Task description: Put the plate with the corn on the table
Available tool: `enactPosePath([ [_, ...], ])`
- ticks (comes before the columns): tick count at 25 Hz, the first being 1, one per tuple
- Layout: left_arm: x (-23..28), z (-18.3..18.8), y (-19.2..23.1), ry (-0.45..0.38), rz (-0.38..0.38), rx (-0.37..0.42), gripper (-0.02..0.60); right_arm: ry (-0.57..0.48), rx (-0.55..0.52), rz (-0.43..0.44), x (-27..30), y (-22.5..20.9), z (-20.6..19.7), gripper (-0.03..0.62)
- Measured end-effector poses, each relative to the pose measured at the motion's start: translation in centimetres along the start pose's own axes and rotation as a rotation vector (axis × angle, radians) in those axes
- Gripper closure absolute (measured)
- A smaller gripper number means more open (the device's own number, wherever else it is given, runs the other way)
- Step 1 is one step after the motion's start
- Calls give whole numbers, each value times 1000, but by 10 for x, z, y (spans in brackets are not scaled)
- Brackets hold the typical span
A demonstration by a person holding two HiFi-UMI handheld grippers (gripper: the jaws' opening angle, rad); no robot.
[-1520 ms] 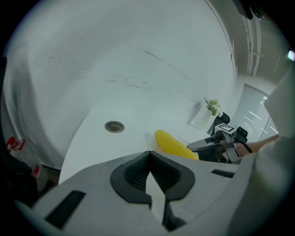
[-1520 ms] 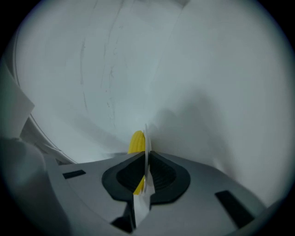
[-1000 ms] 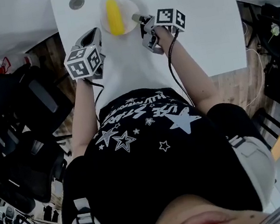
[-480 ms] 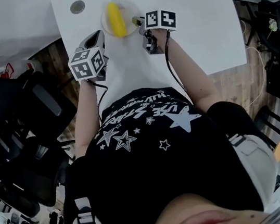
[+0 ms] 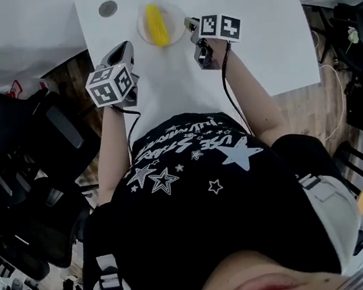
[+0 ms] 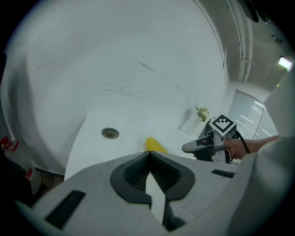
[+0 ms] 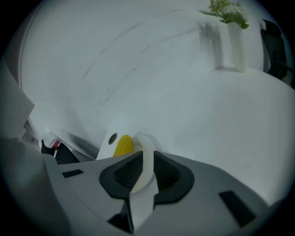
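A yellow corn cob lies on a small white plate, which rests flat on the white table. My right gripper sits just off the plate's right rim, with a small gap to it. Its jaws are closing, and the pads press on nothing. In the right gripper view, the plate and corn show beyond the parted jaws of that gripper. My left gripper hovers shut to the plate's lower left, holding nothing. In the left gripper view, the corn peeks over the closed tips.
A round grey grommet sits in the table left of the plate. A white vase with flowers stands at the far right corner. Black office chairs crowd the floor beside the table's left edge.
The right gripper's jaws have come off the plate's rim and the gripper has drawn back a little to the right. The plate stays flat on the table. The left gripper has hardly moved.
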State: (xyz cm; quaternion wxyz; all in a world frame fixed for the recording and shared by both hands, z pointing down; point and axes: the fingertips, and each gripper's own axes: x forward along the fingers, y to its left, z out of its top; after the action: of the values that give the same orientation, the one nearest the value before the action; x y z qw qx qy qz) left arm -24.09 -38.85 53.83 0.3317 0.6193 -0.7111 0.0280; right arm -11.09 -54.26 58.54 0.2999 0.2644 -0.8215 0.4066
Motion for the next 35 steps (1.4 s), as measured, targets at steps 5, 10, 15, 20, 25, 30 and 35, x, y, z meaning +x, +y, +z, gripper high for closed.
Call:
enactPosePath([
  [5, -24, 8, 6, -34, -20, 7, 575, -64, -15, -18, -19, 16, 1, 525],
  [10, -49, 13, 8, -56, -65, 40, 575, -108, 20, -34, -33, 33, -13, 538],
  [15, -75, 8, 19, -65, -108, 51, 575, -143, 17, -47, -47, 55, -39, 554],
  [20, -93, -3, 28, -45, -166, 62, 575, -184, 44, -78, -62, 72, -67, 559],
  [25, -104, -20, 24, -19, -248, 90, 575, -205, 74, -131, -76, 81, -108, 565],
  [30, -102, -34, 20, 15, -323, 118, 575, -220, 84, -178, -83, 90, -146, 576],
  [35, -113, -44, 14, 15, -356, 137, 575, -212, 94, -195, -92, 89, -174, 582],
])
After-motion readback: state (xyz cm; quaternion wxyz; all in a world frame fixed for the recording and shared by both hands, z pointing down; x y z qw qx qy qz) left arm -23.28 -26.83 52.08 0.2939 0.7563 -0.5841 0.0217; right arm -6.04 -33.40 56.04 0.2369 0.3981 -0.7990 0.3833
